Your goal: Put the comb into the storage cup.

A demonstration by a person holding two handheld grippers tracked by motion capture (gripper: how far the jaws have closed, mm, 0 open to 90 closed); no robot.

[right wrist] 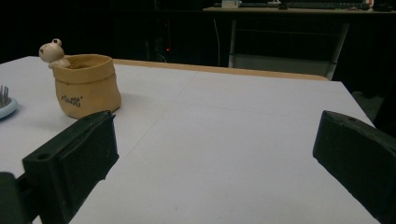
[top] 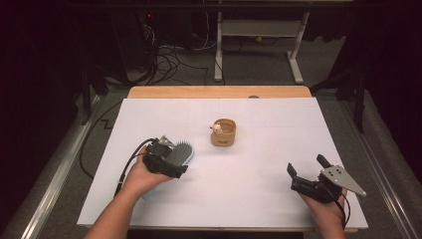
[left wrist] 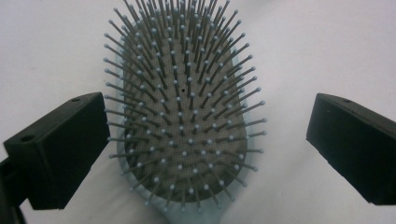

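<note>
**Mia:** White paper covers the surface [top: 278, 129], and a wooden edge shows along the far side. Past that the room is dark, with cables on the floor and a table frame.

**Ben:** What is on the left?

**Mia:** The left hand-held gripper [top: 171, 160] is near the left edge, over a hairbrush [top: 180, 152]. The brush lies flat with its bristles up. In the left gripper view the hairbrush [left wrist: 184, 121] sits between the two black jaws. The jaws are spread wide. The left one is up against the tips of the side bristles. The right one is well clear.

**Ben:** And in the middle?

**Mia:** A little tan pot [top: 223, 132] with a small animal figure on its rim. There is lots of bare paper all around it. The right gripper view shows dark writing on the pot [right wrist: 86, 85], but it is too small to read.

**Ben:** And the right?

**Mia:** The right hand-held gripper [top: 307, 168] is near the front right corner. Its jaws are wide apart and hold nothing.
</note>
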